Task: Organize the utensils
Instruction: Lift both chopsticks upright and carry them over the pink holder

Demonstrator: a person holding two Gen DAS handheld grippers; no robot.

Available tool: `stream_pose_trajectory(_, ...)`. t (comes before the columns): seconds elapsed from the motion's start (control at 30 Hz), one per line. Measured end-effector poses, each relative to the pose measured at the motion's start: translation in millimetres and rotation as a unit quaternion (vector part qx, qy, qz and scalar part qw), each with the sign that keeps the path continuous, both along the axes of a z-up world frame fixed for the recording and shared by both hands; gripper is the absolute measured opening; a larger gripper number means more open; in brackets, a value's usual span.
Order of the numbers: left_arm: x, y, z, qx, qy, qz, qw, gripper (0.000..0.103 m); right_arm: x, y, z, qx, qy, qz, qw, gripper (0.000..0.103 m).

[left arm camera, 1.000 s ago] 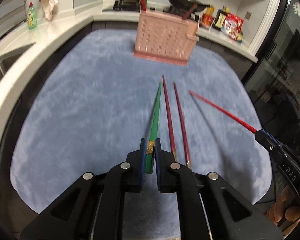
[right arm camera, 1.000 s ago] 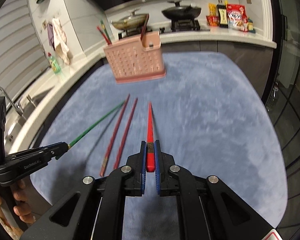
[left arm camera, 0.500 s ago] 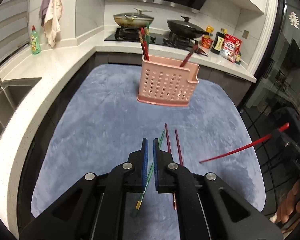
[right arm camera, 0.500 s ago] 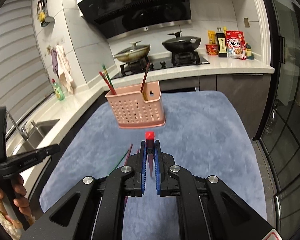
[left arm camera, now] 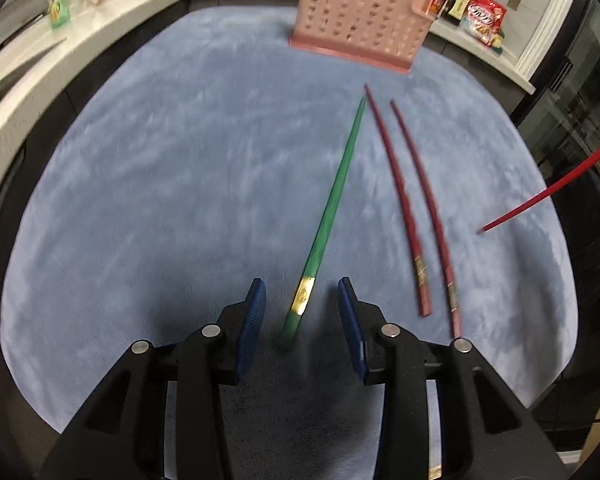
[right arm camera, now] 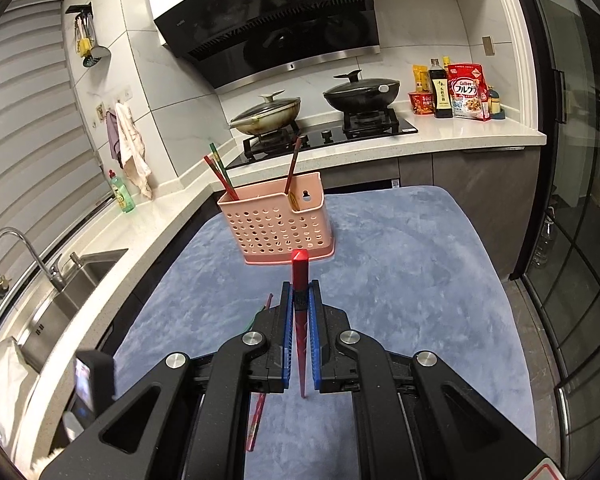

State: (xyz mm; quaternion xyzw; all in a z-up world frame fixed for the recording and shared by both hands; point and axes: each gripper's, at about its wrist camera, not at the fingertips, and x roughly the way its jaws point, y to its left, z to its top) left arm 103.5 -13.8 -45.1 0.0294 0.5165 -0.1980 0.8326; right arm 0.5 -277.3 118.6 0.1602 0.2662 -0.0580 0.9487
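I'm in a home kitchen: gas hob (right arm camera: 328,134) with two pans, range hood (right arm camera: 268,20) above it, sink (right arm camera: 66,280) left of it.

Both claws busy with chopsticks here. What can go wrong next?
1. The left claw, jaws just opening, straddles the green chopstick lying on the blue mat; closing off-centre may roll it toward the two dark red chopsticks.
2. The right claw pinches the red chopstick near its top end; it may pivot before reaching the pink holder.
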Motion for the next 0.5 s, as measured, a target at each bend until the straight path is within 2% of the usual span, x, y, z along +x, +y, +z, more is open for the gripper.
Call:
stream_pose_trajectory(0.1,-4.4,-1.8,-1.7,0.005,-0.015,-0.001,0.9999,0.033,-0.7,0.0,1.1,0.001,-0.002,-0.002,1.0,0.007)
stream_pose_trajectory(0.2,-5.8,-2.3,-2.7,0.008,-0.022,0.0,0.9997,0.021,-0.8,-0.3,-0.1,0.001,0.0,-0.002,1.0,0.007)
stream_pose_trajectory(0.23,-5.9,-2.4,-2.2,0.006,-0.021,-0.002,0.9998,0.012,-0.8,-0.5,-0.8,0.001,0.002,-0.003,1.0,0.007)
stream_pose_trajectory(0.4,-8.4,-2.9,5.0,-0.011,-0.005,-0.01,0.9999,0.01,-1.3,-0.8,-0.8,0.001,0.002,-0.004,1.0,0.007)
stream_pose_trajectory(0.5,-12.8,-2.7,21.1,-0.02,-0.01,-0.011,0.9997,0.009,-1.7,-1.4,1.2,-0.002,-0.003,-0.006,1.0,0.007)
